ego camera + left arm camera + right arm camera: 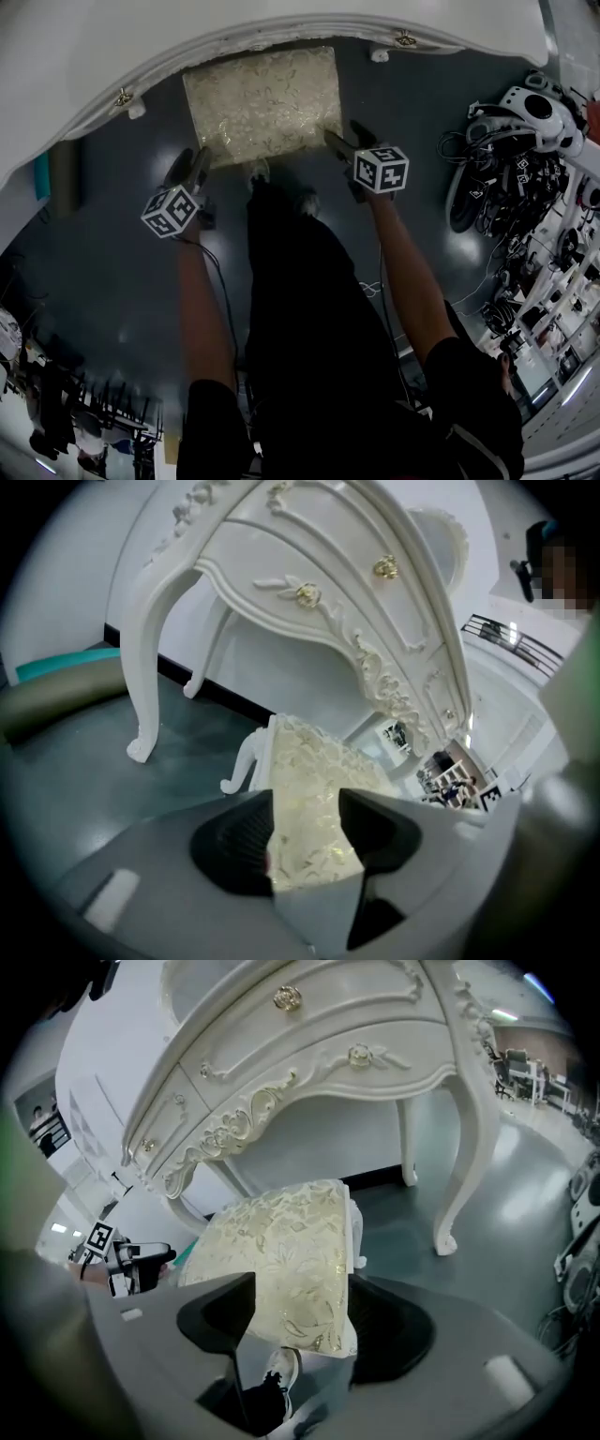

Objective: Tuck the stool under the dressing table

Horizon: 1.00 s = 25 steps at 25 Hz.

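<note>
The stool [262,103], with a cream and gold brocade cushion and white curved legs, stands on the dark floor just in front of the white dressing table [281,28]. My left gripper [192,173] is at its near left corner and my right gripper [339,148] at its near right corner. In the left gripper view the cushion [309,789] fills the gap of the left gripper [314,846], both jaws pressed against it. In the right gripper view the cushion corner [291,1260] sits gripped in the right gripper [305,1321].
The table's carved legs [145,667] [464,1147] frame the opening under its drawers. A teal and olive roll [56,169] lies on the floor at the left. Headsets and cables [525,141] crowd the right. The person's shoe [260,171] is right behind the stool.
</note>
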### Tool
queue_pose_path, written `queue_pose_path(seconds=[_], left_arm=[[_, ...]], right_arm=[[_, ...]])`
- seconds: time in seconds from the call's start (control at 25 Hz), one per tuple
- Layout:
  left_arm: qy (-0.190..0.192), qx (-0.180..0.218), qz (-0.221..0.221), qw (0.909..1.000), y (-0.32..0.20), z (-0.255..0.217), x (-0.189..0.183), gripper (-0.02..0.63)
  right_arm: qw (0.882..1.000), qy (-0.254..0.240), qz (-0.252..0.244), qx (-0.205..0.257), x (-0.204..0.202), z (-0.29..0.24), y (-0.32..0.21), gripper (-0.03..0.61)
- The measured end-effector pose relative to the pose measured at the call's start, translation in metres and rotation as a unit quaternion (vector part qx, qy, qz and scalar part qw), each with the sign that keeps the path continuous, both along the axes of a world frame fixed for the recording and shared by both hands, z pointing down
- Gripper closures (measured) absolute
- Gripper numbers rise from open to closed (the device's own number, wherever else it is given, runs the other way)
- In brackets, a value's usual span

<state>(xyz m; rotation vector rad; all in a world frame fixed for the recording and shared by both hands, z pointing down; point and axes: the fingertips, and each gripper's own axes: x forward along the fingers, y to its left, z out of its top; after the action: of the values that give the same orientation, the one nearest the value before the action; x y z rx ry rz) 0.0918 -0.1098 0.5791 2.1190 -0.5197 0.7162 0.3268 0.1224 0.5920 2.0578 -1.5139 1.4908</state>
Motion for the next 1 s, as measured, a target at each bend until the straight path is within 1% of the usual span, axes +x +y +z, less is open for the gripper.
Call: queue_pose_path(seconds=[0.04, 0.08, 0.16, 0.2, 0.24, 0.28, 0.32, 0.4, 0.48, 0.64, 0.72, 0.88, 0.92, 1.0], left_arm=[[0.006, 0.006, -0.003, 1.0000, 0.002, -0.012, -0.001, 0.410], [0.012, 0.013, -0.010, 0.9998, 0.004, -0.024, -0.002, 0.457], [0.022, 0.031, -0.022, 0.9990, 0.009, -0.051, -0.004, 0.510], [0.022, 0.044, -0.025, 0.9985, 0.012, -0.063, -0.005, 0.544], [0.022, 0.058, -0.026, 0.9977, 0.017, -0.074, -0.006, 0.583], [0.021, 0.073, -0.024, 0.9968, 0.023, -0.086, -0.005, 0.603], [0.020, 0.088, -0.019, 0.9958, 0.030, -0.097, -0.005, 0.603], [0.019, 0.114, -0.009, 0.9933, 0.047, -0.123, -0.005, 0.603], [0.021, 0.131, -0.011, 0.9910, 0.061, -0.151, -0.008, 0.604], [0.018, 0.165, -0.031, 0.9856, 0.081, -0.208, -0.019, 0.604], [0.015, 0.193, -0.031, 0.9806, 0.090, -0.237, -0.024, 0.606], [0.005, 0.253, -0.030, 0.9669, 0.104, -0.285, -0.034, 0.606], [0.008, 0.262, -0.033, 0.9646, 0.107, -0.295, -0.036, 0.606], [0.017, 0.267, -0.037, 0.9628, 0.111, -0.309, -0.040, 0.604]], right_arm=[[1.000, 0.005, 0.000, 0.001, -0.002, -0.009, 0.001, 0.292], [1.000, 0.010, -0.002, 0.002, -0.004, -0.019, 0.001, 0.325], [1.000, 0.015, -0.004, 0.008, -0.009, -0.038, 0.003, 0.351], [1.000, 0.018, -0.002, 0.012, -0.011, -0.048, 0.004, 0.374], [1.000, 0.026, 0.003, 0.017, -0.012, -0.058, 0.006, 0.410], [0.999, 0.036, 0.011, 0.023, -0.011, -0.069, 0.008, 0.468], [0.998, 0.047, 0.019, 0.029, -0.011, -0.081, 0.011, 0.521], [0.997, 0.058, 0.026, 0.039, -0.015, -0.105, 0.018, 0.574], [0.997, 0.061, 0.018, 0.048, -0.024, -0.129, 0.021, 0.580], [0.994, 0.073, 0.010, 0.076, -0.036, -0.179, 0.031, 0.580], [0.993, 0.079, 0.017, 0.089, -0.037, -0.201, 0.038, 0.581], [0.990, 0.084, 0.040, 0.110, -0.040, -0.241, 0.047, 0.581], [0.988, 0.085, 0.047, 0.117, -0.042, -0.251, 0.049, 0.581], [0.986, 0.089, 0.055, 0.129, -0.050, -0.269, 0.048, 0.581]])
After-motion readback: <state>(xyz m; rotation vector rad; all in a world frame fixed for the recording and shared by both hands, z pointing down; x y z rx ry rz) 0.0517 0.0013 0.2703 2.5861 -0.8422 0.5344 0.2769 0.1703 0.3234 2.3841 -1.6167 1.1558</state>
